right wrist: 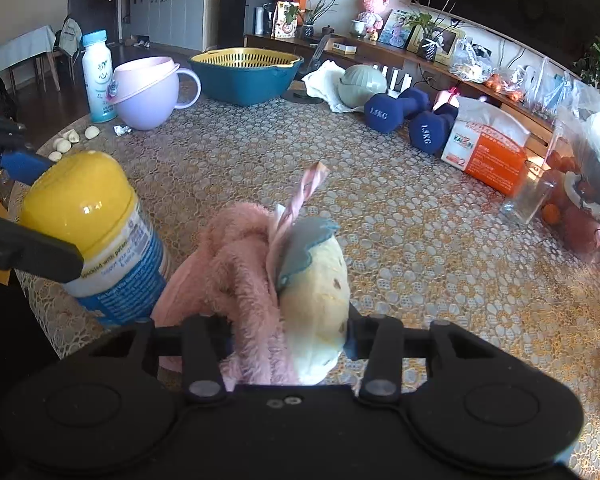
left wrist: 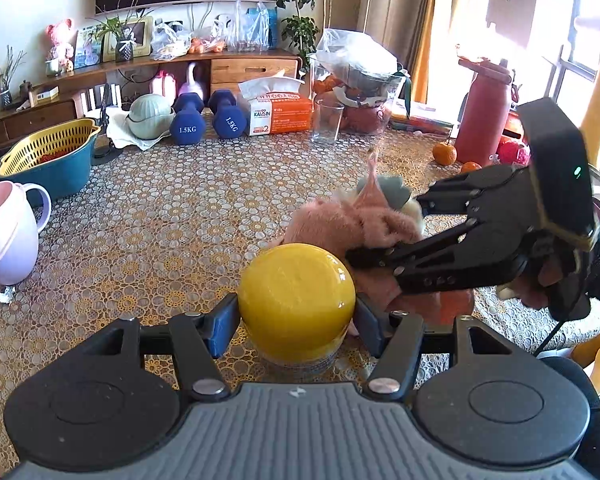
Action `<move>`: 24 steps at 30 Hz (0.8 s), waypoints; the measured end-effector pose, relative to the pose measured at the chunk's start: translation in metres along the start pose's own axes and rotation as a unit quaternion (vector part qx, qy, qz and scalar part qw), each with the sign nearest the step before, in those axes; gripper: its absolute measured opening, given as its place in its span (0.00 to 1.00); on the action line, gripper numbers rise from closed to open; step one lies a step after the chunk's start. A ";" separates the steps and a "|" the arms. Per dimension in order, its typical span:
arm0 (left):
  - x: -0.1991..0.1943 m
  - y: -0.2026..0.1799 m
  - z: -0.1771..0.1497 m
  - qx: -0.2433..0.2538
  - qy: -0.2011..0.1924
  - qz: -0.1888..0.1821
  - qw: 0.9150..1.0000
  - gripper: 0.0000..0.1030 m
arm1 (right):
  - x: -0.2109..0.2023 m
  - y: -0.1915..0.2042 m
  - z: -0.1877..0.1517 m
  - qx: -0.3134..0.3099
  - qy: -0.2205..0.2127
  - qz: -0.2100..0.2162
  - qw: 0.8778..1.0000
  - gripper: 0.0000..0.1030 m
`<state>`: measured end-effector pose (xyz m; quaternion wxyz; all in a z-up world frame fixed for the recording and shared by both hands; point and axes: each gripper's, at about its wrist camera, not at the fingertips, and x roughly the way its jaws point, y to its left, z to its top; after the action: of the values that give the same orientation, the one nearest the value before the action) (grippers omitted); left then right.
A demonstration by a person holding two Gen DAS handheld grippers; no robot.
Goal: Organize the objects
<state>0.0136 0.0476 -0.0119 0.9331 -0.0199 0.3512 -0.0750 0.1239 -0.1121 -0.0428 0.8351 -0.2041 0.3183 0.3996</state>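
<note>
My left hand-held gripper (left wrist: 297,314) pinches the yellow cap of a bottle (left wrist: 296,300) that stands on the table (left wrist: 160,216), one blue pad (left wrist: 224,330) on each side. My right hand-held gripper (right wrist: 288,334) is closed on a pink plush toy (right wrist: 260,280) just beside the bottle, and its fur bulges between the fingers. Farther back on the table I count two blue dumbbells (left wrist: 188,118), one tissue box (left wrist: 280,112), one glass (left wrist: 327,120), one pink jug (left wrist: 8,232), one yellow-and-teal basket (left wrist: 48,156) and two oranges (left wrist: 445,153).
</note>
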 end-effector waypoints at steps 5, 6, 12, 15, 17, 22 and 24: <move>0.008 -0.011 0.002 0.021 -0.002 0.006 1.000 0.59 | -0.060 -0.010 0.017 0.010 -0.065 0.015 0.998 0.44; 0.010 -0.014 0.004 0.026 -0.003 0.008 1.000 0.59 | -0.070 -0.008 0.020 0.003 -0.075 0.019 0.997 0.44; 0.020 -0.022 0.011 0.035 -0.004 0.003 0.999 0.59 | -0.100 0.015 0.034 -0.027 -0.108 0.061 0.992 0.44; 0.022 -0.026 0.012 0.046 -0.007 0.003 0.999 0.59 | -0.095 0.024 0.036 -0.047 -0.104 0.070 0.991 0.44; 0.022 -0.027 0.011 0.054 -0.009 0.005 0.999 0.59 | -0.083 0.026 0.036 -0.050 -0.087 0.067 0.993 0.44; 0.023 -0.025 0.009 0.054 -0.012 0.001 0.998 0.59 | -0.062 0.016 0.030 -0.024 -0.070 0.077 0.994 0.45; 0.023 -0.024 0.009 0.054 -0.013 0.001 0.998 0.59 | -0.060 0.013 0.030 -0.020 -0.071 0.067 0.995 0.45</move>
<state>0.0337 0.0204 -0.0178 0.9374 0.0295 0.3345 -0.0925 0.0958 -0.1182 0.0194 0.8225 -0.1701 0.2630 0.4747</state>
